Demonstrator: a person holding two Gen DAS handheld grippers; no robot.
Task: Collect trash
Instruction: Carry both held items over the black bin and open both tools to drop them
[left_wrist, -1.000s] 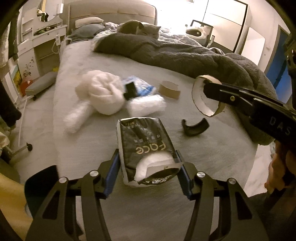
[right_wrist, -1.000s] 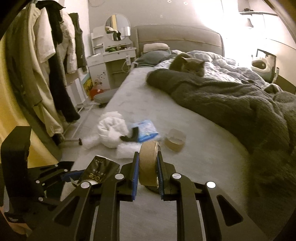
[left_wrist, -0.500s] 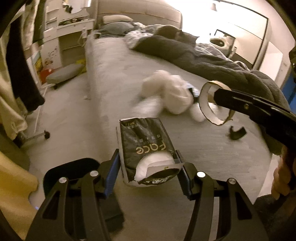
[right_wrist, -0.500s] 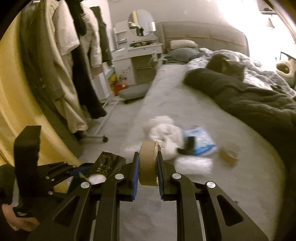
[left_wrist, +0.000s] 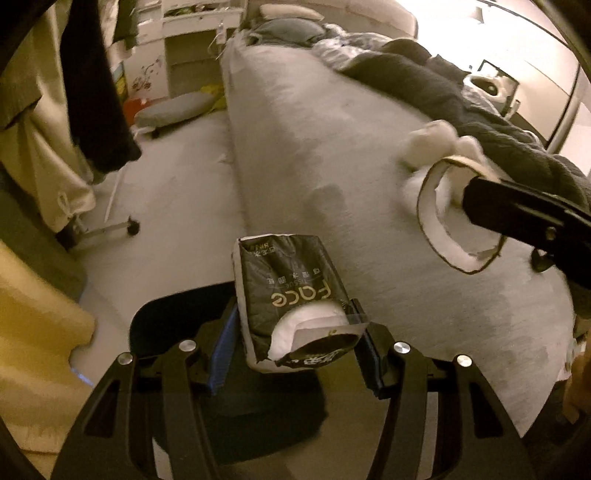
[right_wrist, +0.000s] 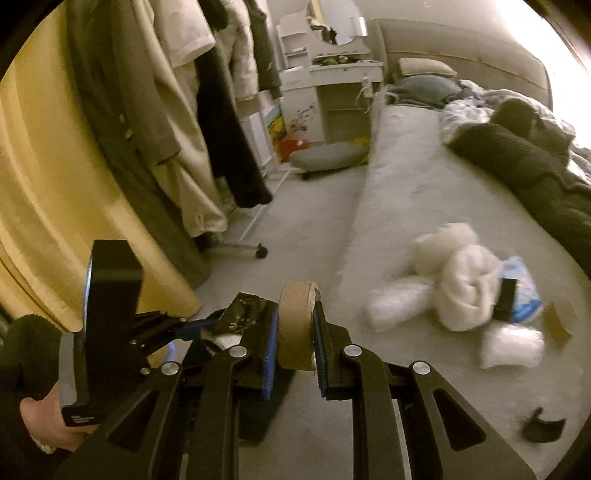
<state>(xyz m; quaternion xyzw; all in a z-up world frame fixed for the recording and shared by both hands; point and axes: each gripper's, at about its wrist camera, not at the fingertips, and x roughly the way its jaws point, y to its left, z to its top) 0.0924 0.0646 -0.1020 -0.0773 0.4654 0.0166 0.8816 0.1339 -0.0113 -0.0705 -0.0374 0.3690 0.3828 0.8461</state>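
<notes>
My left gripper (left_wrist: 295, 343) is shut on a black "Face" tissue pack (left_wrist: 291, 291) and holds it over a dark bin (left_wrist: 177, 325) on the floor beside the bed. My right gripper (right_wrist: 295, 345) is shut on a cardboard tape ring (right_wrist: 295, 325), close to the right of the pack; the ring also shows in the left wrist view (left_wrist: 458, 218). On the bed lie white stuffing (right_wrist: 458, 295), a blue-white wrapper (right_wrist: 522, 295), a second cardboard ring (right_wrist: 557, 321) and a curved black piece (right_wrist: 543, 430).
The grey bed (left_wrist: 332, 147) carries a dark blanket (right_wrist: 535, 173) with a cat (right_wrist: 517, 114) on it. A clothes rack with coats (right_wrist: 192, 122) stands left on wheels. A white dresser (right_wrist: 332, 88) and a grey cushion (right_wrist: 328, 155) are beyond.
Both grippers have swung left, off the bed toward the floor beside it, still holding the pack and the ring. The dark bin has come under the left gripper.
</notes>
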